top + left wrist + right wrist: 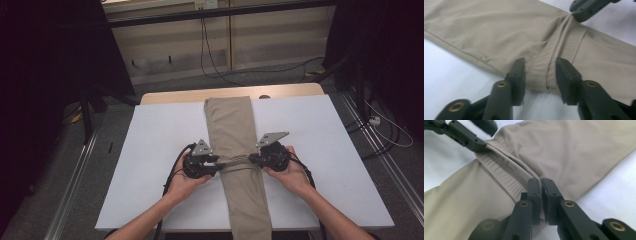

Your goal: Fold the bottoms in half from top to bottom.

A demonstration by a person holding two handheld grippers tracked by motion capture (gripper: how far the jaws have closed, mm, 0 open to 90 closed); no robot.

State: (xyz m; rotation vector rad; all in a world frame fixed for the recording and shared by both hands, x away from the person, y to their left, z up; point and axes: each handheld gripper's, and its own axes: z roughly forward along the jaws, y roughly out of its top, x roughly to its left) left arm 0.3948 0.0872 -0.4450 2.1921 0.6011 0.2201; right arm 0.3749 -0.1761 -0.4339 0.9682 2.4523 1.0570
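Folded beige trousers [239, 155] lie in 1 long strip down the middle of the white surface [155, 150], their long axis running from the far edge toward the person, the near end hanging over the front edge. The left tongs [218, 165] and right tongs [251, 159] meet the strip from opposite sides at its middle, where the cloth is bunched into a taut ridge between them. The right tongs are pinched tight on the fabric edge; the left tongs stand partly apart with a fold of waistband between them, the pads seemingly just off the cloth
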